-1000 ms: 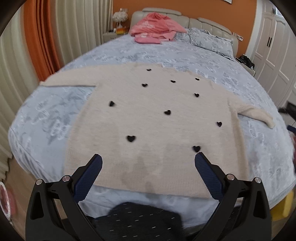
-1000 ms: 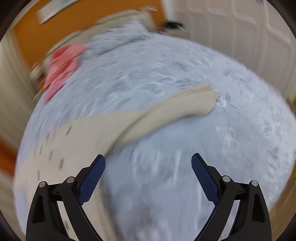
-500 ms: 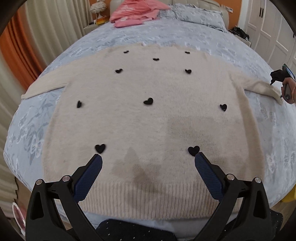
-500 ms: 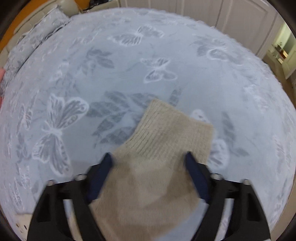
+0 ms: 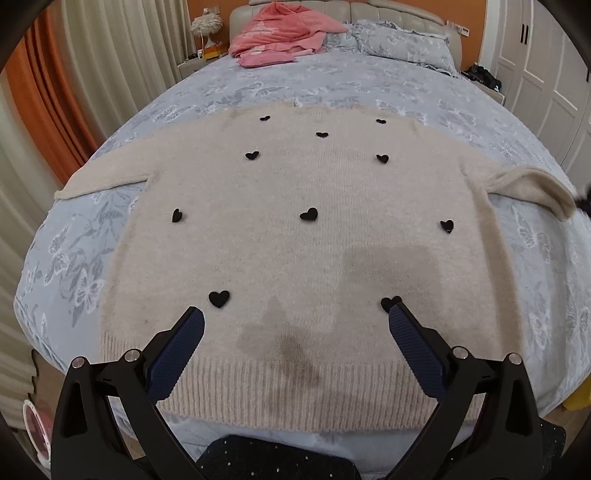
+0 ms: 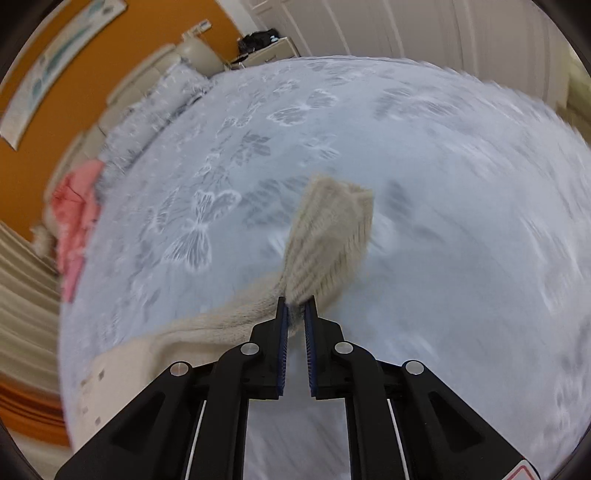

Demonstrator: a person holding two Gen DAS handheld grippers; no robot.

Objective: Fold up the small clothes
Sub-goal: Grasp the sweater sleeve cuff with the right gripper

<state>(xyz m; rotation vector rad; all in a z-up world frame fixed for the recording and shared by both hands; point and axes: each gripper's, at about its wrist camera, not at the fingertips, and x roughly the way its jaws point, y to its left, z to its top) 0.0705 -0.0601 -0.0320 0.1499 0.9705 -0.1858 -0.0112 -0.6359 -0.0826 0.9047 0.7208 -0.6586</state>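
— Tongs first: what has changed with the right gripper (image 6: 295, 306) against a second ago?

— Back then its jaws stood wide over the bedspread (image 6: 443, 258), with the sleeve lying flat ahead of them. They have just been closing, and now they stand narrow, pinched on the sleeve cuff (image 6: 332, 236); the ribbed end fans out past the tips and is lifted clear of the cover.

— And the left gripper (image 5: 295, 317)?

— Its jaws are as wide as before, with nothing between them. It sits nearer the sweater (image 5: 295, 221) than it did: the hem, which lay ahead of the fingers, now runs under them, and one black heart (image 5: 389, 302) peeks out just behind the right fingertip.

— Where does the sweater lie from there?

— Spread flat and face up straight ahead of the left gripper, its hem near the bed's close edge. The far sleeve stretches out to the left; the other sleeve (image 5: 532, 184) rises off the cover at the right, toward the right gripper.

— Room to move?

— Bare bedspread all around the held cuff and beyond the collar. Pink clothes (image 5: 284, 33) and a pillow (image 5: 402, 44) sit well apart, up by the headboard.
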